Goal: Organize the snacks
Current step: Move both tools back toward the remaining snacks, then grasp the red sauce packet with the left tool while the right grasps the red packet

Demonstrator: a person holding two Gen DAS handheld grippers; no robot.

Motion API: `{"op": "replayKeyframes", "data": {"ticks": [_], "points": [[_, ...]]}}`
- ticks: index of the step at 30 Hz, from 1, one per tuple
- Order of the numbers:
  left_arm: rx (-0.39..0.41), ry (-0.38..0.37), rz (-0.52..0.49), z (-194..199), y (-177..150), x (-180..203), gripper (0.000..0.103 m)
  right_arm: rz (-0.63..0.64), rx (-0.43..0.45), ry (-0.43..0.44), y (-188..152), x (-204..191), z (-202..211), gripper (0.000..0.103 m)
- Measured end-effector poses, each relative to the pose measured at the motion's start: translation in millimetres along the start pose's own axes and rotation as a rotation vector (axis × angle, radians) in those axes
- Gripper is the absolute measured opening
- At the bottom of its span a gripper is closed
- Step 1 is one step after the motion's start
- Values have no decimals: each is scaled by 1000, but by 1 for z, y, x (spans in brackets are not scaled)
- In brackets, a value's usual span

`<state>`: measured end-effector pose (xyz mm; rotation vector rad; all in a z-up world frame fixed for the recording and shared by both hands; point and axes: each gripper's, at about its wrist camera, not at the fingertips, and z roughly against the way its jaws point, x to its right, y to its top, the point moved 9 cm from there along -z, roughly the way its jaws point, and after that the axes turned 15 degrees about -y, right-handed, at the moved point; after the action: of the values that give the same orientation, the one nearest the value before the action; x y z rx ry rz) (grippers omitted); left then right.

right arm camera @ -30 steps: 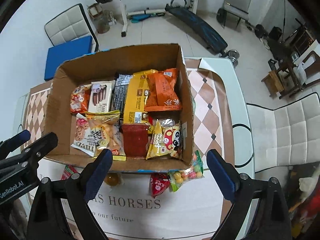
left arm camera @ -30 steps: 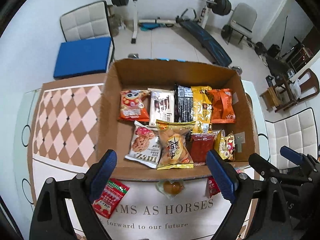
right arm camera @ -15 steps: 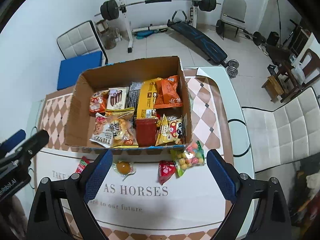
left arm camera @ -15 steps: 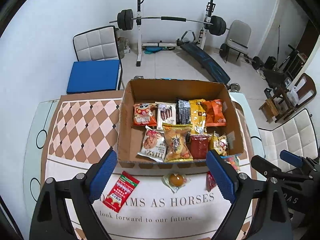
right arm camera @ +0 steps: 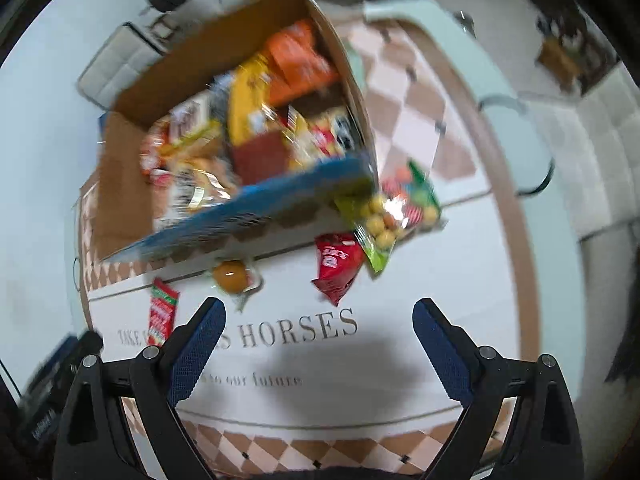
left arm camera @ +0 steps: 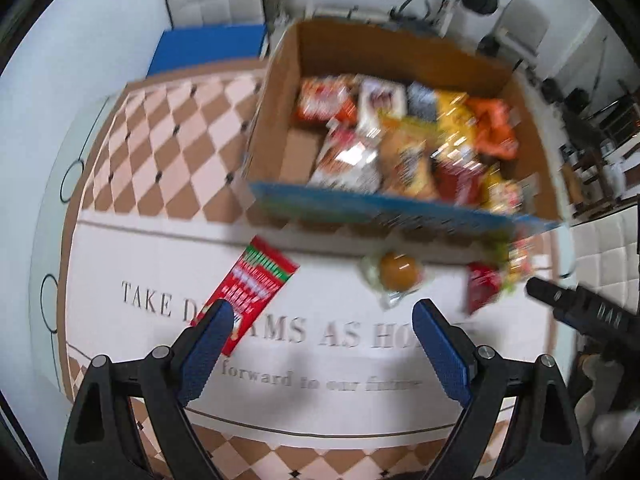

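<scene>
Left gripper [left arm camera: 322,326] jaws wide, empty; the red-green sachet [left arm camera: 256,284] lies just ahead, its near end at the left pad, long axis diagonal toward the cardboard box [left arm camera: 276,120]. Right gripper [right arm camera: 318,324] also wide and empty, jaws just narrowed slightly, nothing between; red packet [right arm camera: 336,266] ahead, candy bag [right arm camera: 390,216] beyond. Wrapped round snack [left arm camera: 398,270] sits between both. Both grippers pitched steeply down over the table mat [right arm camera: 400,360].

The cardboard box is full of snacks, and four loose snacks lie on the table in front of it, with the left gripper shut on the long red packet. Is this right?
Not quite. The left gripper is open and holds nothing; the long red packet lies flat on the table, as the left wrist view shows. The cardboard box is full, and four loose snacks lie before it.
</scene>
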<state>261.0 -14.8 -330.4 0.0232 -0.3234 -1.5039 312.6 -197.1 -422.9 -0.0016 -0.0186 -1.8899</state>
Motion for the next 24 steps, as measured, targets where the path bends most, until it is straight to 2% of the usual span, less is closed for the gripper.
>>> {"op": "replayKeyframes", "data": {"ticks": [4,8,9,10,11,16,20,24], "points": [[-63,38,30,-26,-11,-24,92,-67,-105,56,3,-2,-47,73],[-107,53,46,-42,-16,-43,92,-98,-160,64,7,-9,-78,69],[-116,56,46,-45,-16,-46,92,-99,-173,69,7,-12,-85,61],[-127,57,46,-47,-17,-50,92,-97,-177,73,7,-15,-88,47],[-142,45,44,-49,-18,-53,92,-83,-179,50,6,-16,-92,40],[-177,52,1,-49,-20,-71,92,-13,-173,38,-10,-24,-85,37],[-237,49,-50,-56,-27,-84,92,59,-204,57,-44,-34,-79,37],[-302,82,-129,-75,-29,-95,92,100,-241,71,-75,-50,-80,37]]}}
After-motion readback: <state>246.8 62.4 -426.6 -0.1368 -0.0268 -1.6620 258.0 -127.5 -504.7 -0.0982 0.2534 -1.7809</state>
